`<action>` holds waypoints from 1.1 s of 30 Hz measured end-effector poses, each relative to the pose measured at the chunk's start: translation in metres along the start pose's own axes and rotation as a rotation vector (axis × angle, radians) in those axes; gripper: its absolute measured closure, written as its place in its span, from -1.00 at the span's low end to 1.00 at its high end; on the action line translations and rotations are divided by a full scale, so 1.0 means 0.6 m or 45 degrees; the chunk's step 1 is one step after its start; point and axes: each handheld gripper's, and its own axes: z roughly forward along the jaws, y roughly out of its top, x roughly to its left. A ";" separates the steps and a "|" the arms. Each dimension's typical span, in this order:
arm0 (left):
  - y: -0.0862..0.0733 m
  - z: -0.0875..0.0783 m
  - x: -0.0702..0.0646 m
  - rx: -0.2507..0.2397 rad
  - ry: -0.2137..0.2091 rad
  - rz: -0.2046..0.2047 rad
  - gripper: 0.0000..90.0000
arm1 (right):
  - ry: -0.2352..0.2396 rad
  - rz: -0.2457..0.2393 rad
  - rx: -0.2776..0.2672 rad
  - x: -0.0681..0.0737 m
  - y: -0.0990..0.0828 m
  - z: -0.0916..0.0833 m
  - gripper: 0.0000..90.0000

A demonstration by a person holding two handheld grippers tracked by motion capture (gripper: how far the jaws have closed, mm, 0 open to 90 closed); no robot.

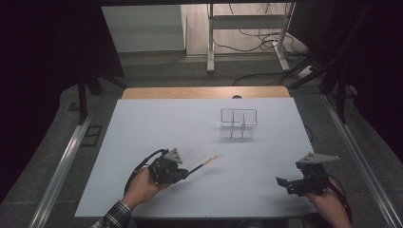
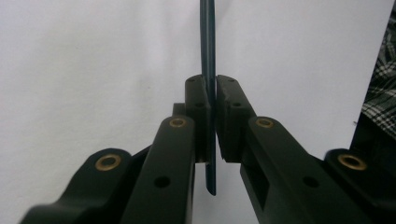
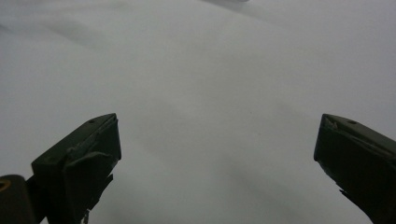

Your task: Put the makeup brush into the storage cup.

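The left gripper (image 1: 186,172) is clamped on a thin pencil (image 1: 205,163), which sticks out over the white table (image 1: 142,142) at front left, its long axis pointing right and away, with the light tip toward a clear organizer (image 1: 238,123). Nothing lies between the tip and the organizer. The right gripper (image 3: 217,154) has its jaws wide apart, with nothing between them, over the table's front right; no writing can be read.

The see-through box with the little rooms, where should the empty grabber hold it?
Best guess: pinch one thin top wall of the clear box, coming straight down from above. It stands upright with its top open, and the right gripper has wide-open jaws. The left gripper is busy holding the pencil.
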 end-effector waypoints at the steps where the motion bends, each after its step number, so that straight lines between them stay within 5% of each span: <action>1: -0.001 -0.003 -0.001 -0.020 0.000 -0.005 0.89 | 0.001 -0.001 -0.002 0.000 0.000 0.000 -1.00; 19: -0.020 -0.043 -0.012 -0.208 -0.001 -0.042 0.89 | 0.023 -0.019 -0.038 0.006 0.003 -0.002 -1.00; 27: -0.031 -0.053 -0.016 -0.242 -0.014 -0.052 0.89 | 0.035 -0.021 -0.061 0.009 0.005 -0.004 -1.00; 33: -0.040 -0.063 -0.020 -0.323 -0.042 -0.098 0.89 | 0.043 -0.024 -0.080 0.012 0.007 -0.005 -1.00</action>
